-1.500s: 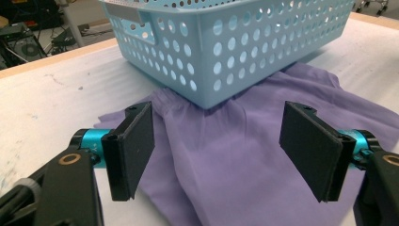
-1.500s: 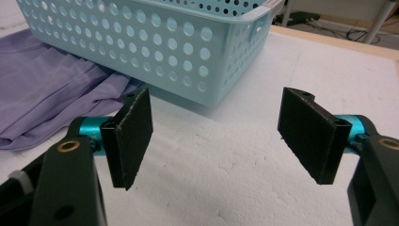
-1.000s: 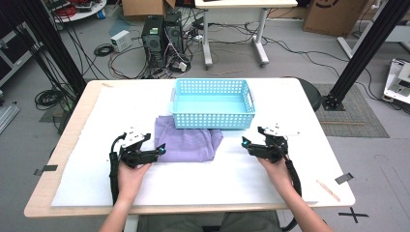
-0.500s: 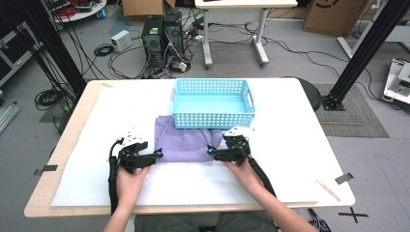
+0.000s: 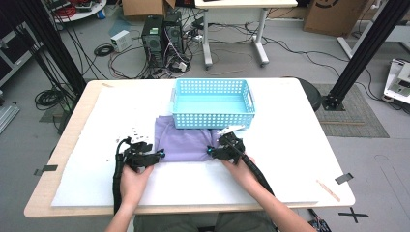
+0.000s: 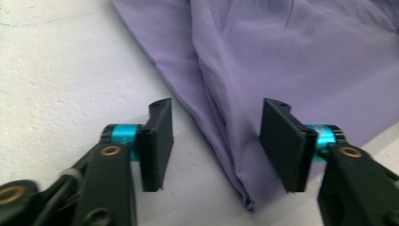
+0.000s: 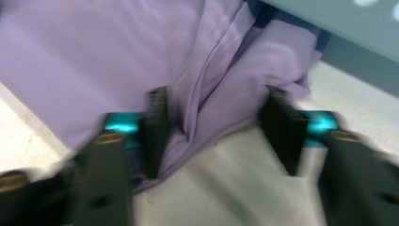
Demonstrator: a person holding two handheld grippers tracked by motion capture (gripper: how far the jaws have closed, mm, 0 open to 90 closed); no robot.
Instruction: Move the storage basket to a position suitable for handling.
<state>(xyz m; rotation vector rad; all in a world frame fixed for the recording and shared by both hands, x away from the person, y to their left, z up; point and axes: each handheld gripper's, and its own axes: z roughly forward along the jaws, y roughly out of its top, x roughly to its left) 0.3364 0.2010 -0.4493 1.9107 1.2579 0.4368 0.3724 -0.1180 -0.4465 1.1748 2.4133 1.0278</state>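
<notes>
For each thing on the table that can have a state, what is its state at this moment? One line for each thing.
purple cloth: lying crumpled on the table, far edge against the basket.
blue basket: upright, nothing inside.
left gripper: open, jaws on either side of the cloth's near corner.
right gripper: open, jaws around a fold at the cloth's edge.

Thin matt purple cloth (image 5: pixel 183 142); perforated plastic basket (image 5: pixel 212 103); rough white table (image 5: pixel 300 145).
</notes>
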